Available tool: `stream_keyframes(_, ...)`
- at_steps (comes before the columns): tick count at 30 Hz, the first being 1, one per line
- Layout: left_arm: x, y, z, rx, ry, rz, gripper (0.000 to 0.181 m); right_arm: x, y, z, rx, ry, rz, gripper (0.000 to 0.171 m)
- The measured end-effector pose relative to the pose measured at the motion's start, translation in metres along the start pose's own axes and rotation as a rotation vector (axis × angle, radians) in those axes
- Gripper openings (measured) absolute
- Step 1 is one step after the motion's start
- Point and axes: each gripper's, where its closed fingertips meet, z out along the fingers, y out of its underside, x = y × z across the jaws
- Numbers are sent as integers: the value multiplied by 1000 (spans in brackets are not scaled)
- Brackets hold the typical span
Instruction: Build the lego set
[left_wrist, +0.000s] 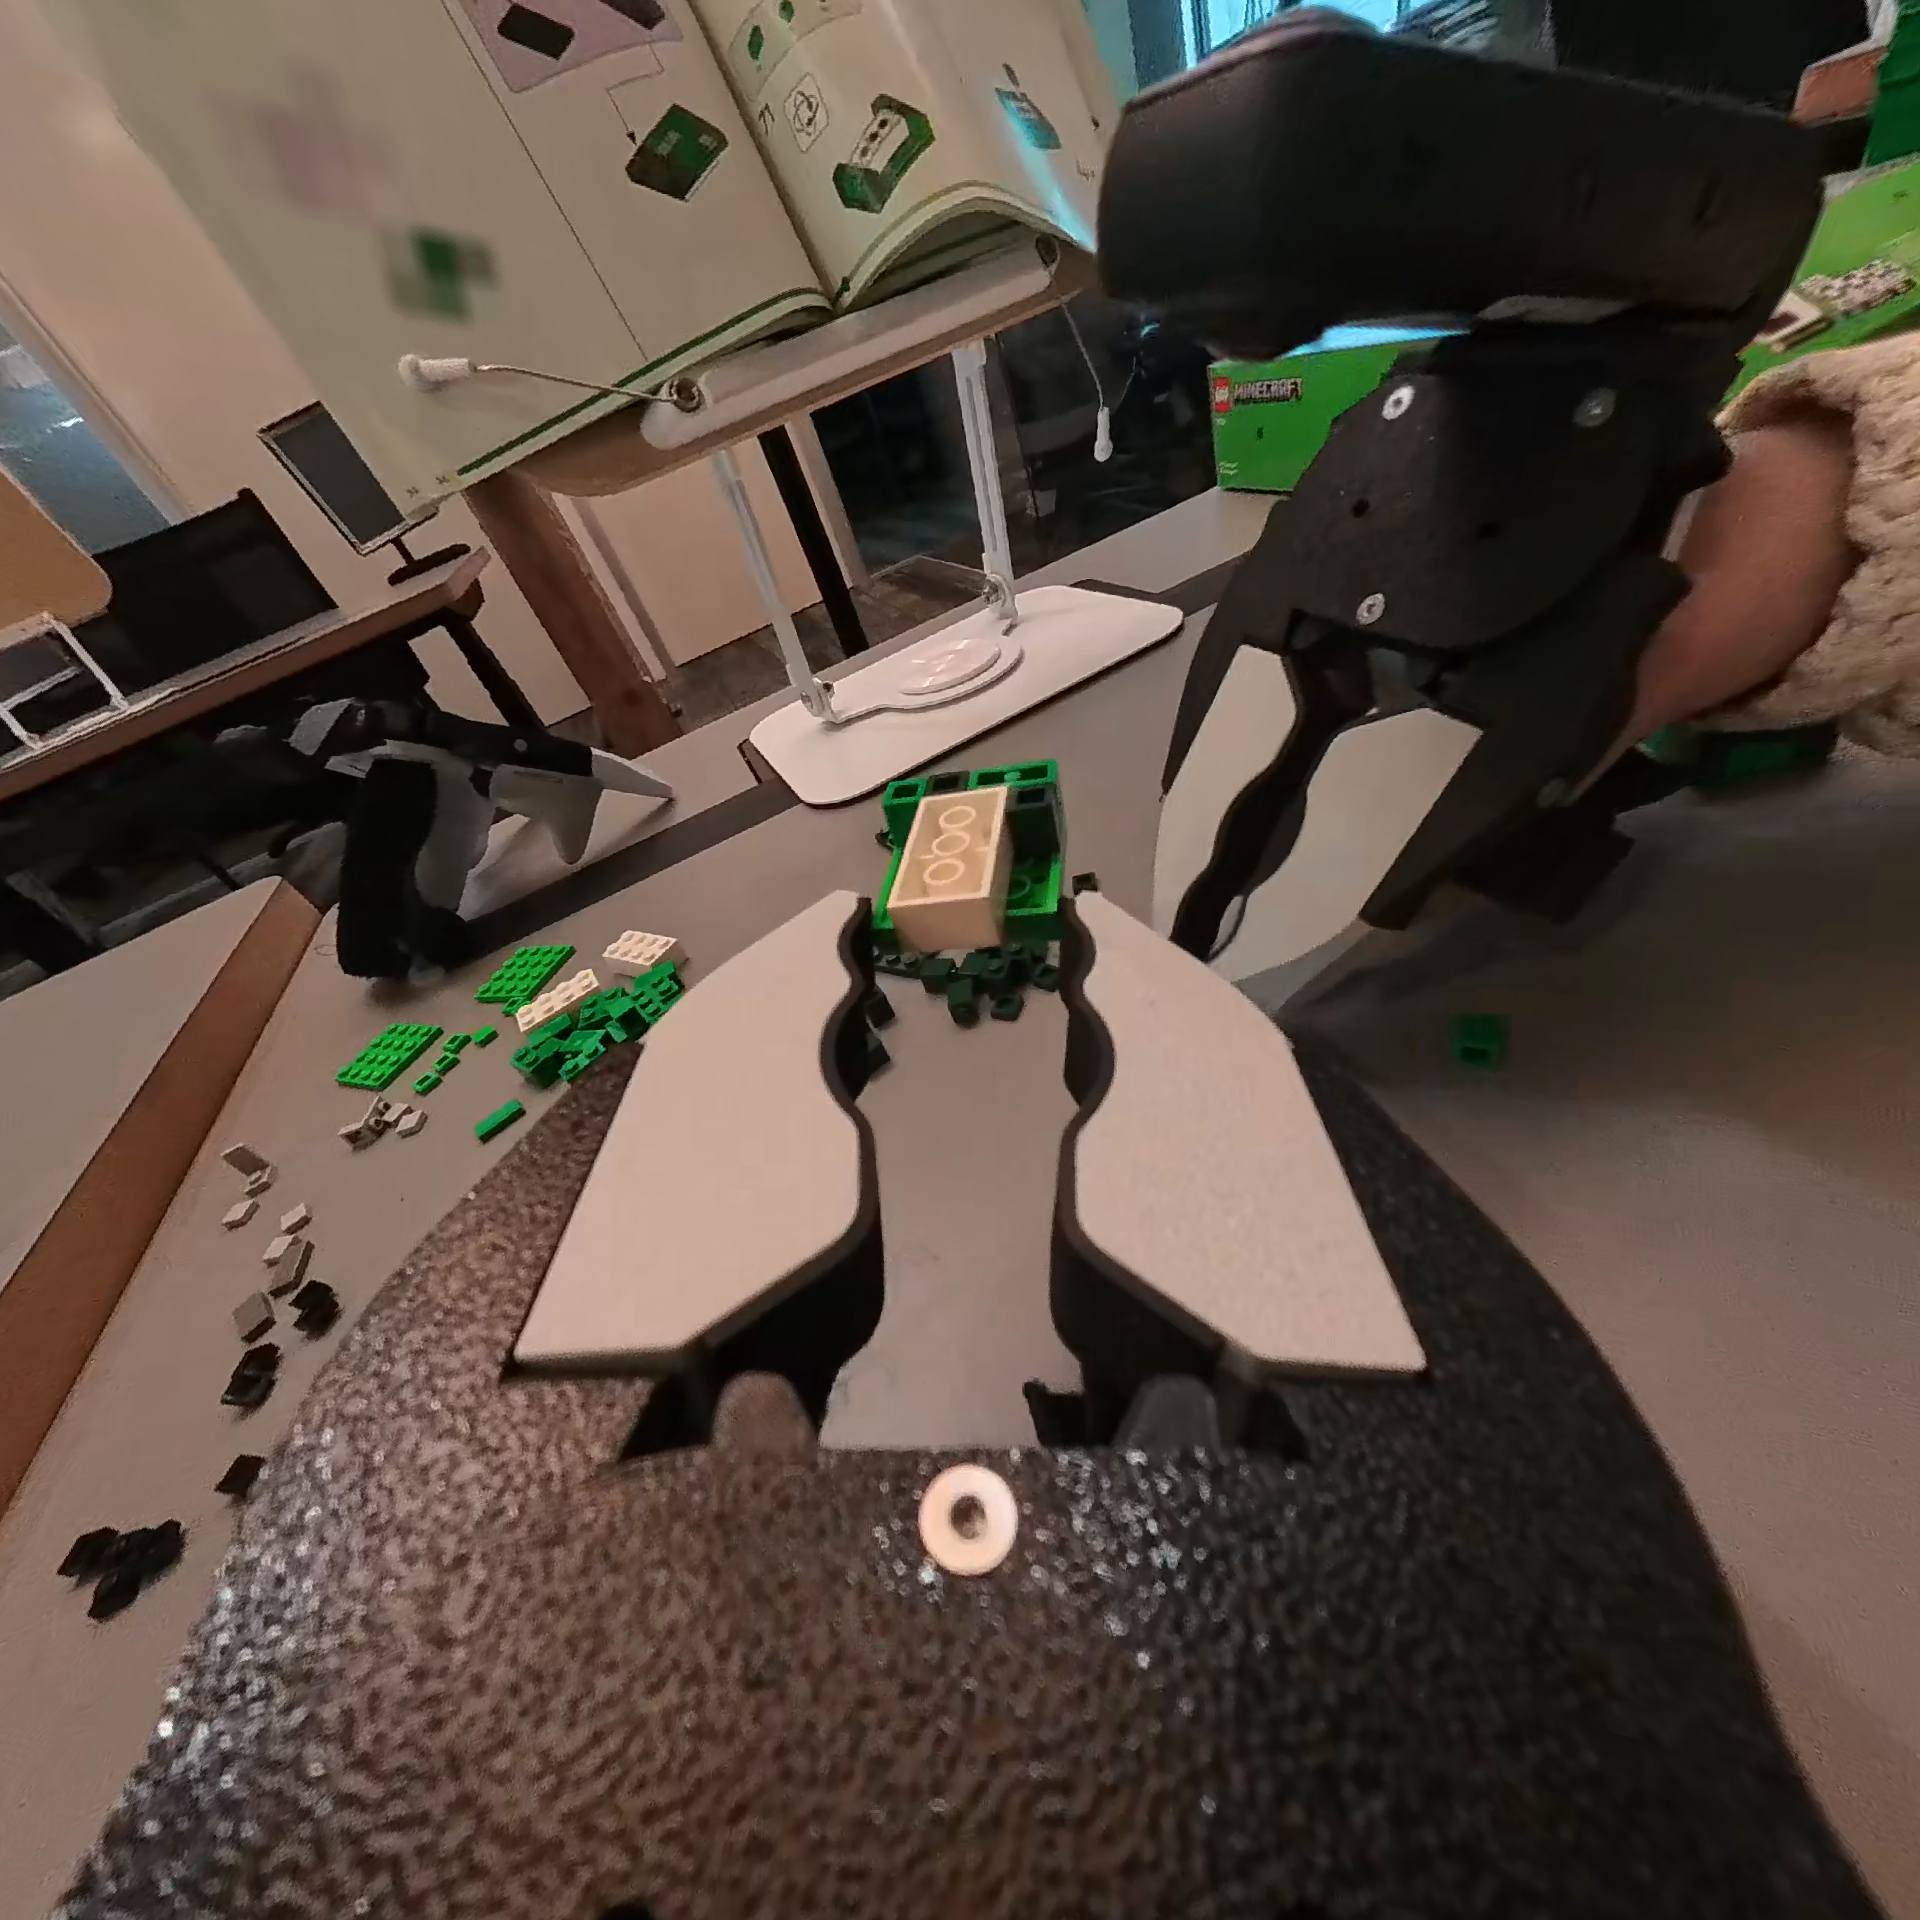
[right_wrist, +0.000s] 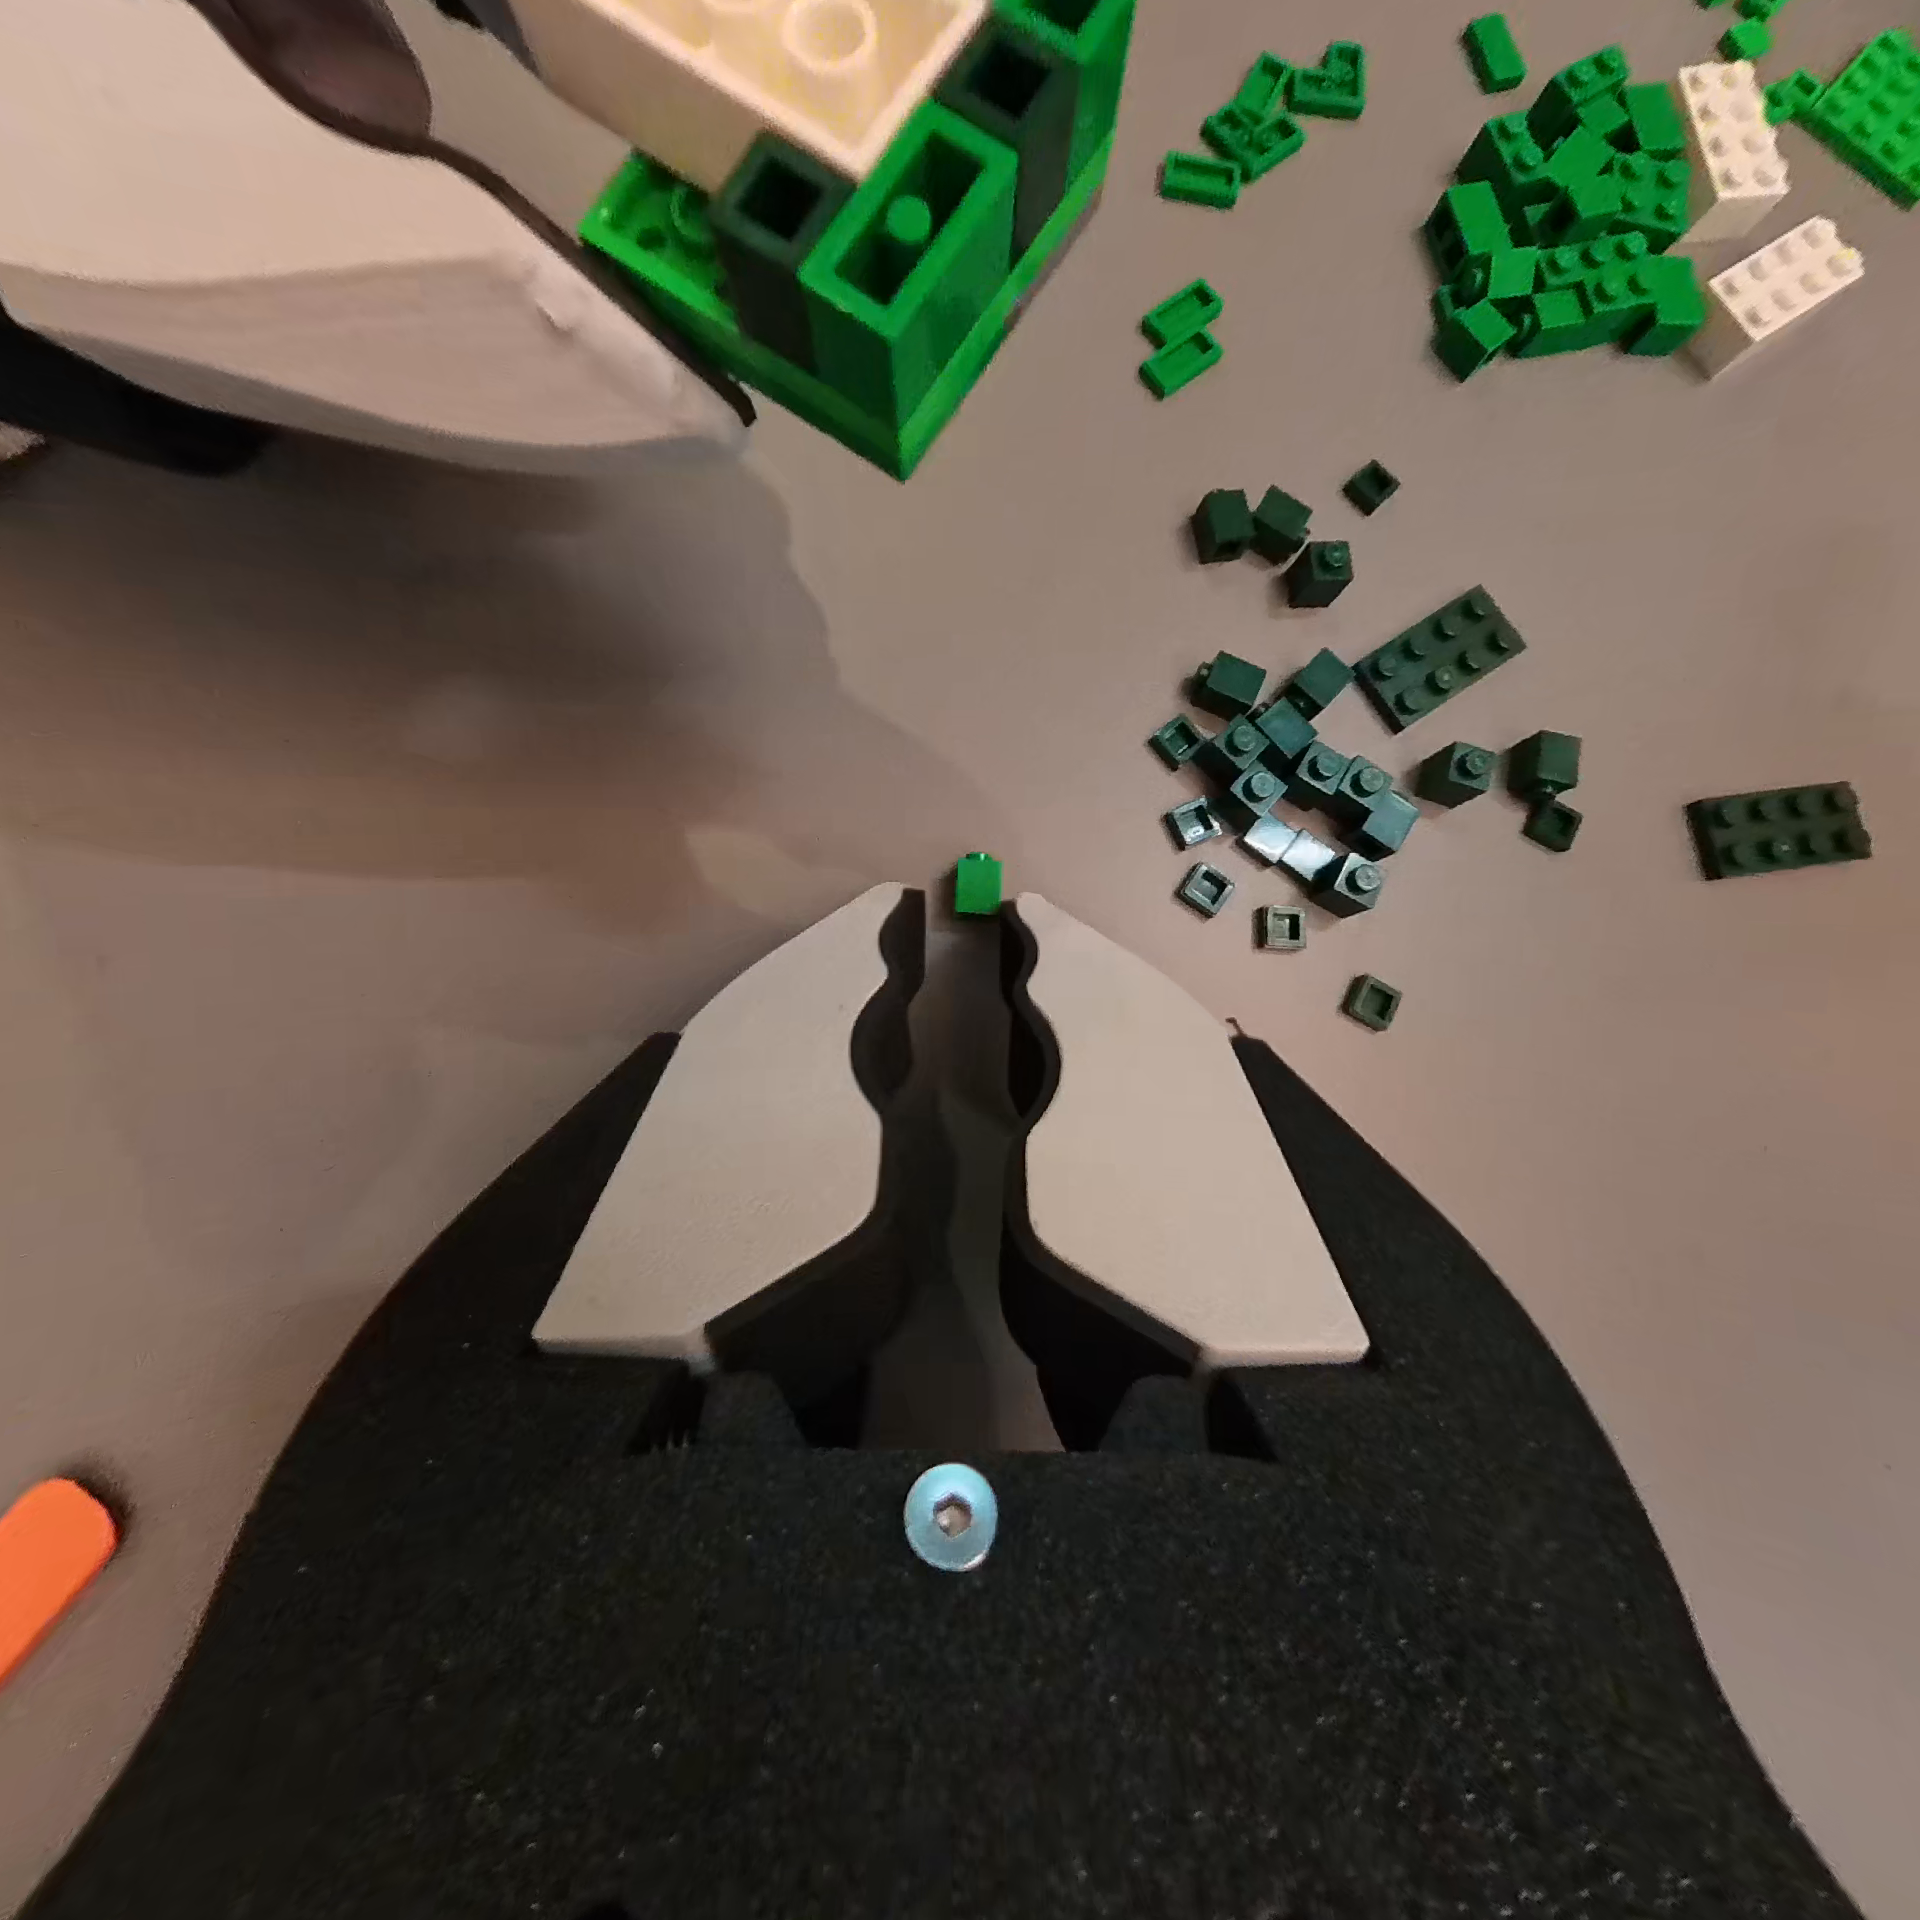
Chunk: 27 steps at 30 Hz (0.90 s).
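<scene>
Both sets of jaws hold something: those of the left gripper (left_wrist: 971, 935) are clamped on the partly built green model (left_wrist: 971, 862), gripping its base plate by two sides and tilting it so the white brick (left_wrist: 951, 868) on its upper face turns toward the camera, while those of the right gripper (right_wrist: 971, 904) stand narrow, pinching a tiny bright green brick (right_wrist: 975, 886) at their very tips. In the right wrist view the model (right_wrist: 904, 260) hangs above the grey table (right_wrist: 416, 727), well apart from the tiny brick. A scatter of dark green pieces (right_wrist: 1299, 779) lies just right of the right gripper, and a heap of bright green pieces (right_wrist: 1558, 229) with white bricks (right_wrist: 1735, 135) lies farther off. Beyond the model, an open instruction booklet (left_wrist: 623, 156) rests on a white stand (left_wrist: 966, 665)
</scene>
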Motion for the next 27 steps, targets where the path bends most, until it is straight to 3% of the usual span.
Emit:
stream_keyframes(6,7,1,1,-14,21,32,35,0,-2,-10,67,46,-13,8)
stream_keyframes(12,58,-2,-3,-74,297,2,35,-35,0,-63,172,86,-58,8)
stream_keyframes(19,83,1,-3,-97,380,98,35,-62,2,-112,224,139,-111,8)
stream_keyframes(27,100,17,-7,-193,473,132,35,-70,3,-85,-79,66,-354,8)
